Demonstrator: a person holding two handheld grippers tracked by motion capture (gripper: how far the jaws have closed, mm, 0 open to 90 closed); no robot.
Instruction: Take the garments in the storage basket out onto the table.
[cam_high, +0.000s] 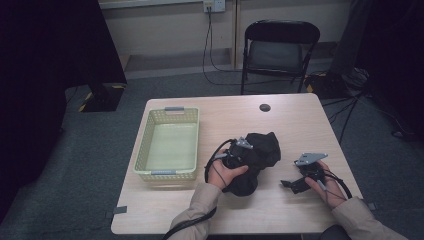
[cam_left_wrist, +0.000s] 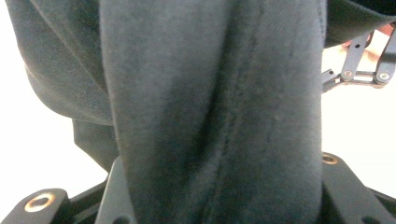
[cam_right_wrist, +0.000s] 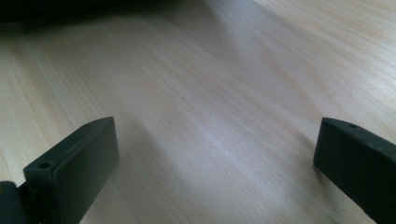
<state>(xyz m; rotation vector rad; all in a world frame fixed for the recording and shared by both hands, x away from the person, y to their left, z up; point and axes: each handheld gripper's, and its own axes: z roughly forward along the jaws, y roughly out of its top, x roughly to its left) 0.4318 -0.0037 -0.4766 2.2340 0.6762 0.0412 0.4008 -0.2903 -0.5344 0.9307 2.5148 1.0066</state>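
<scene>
Two grippers: both near the person, low on the table (cam_high: 280, 125).
Left gripper (cam_high: 243, 159): squeezing a thick fold of the black cloth (cam_high: 257, 155).
Right gripper (cam_high: 289, 184): jaws wide apart, nothing between, beside the cloth.
Cloth: bunched mid-table, long way running near-to-far, tilted right.
Basket (cam_high: 145, 145): farther left, well apart.

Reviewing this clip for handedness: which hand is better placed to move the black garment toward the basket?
Left, probably. The left tool already has the black garment between its jaws, next to the basket; the right tool rests open on bare table.
</scene>
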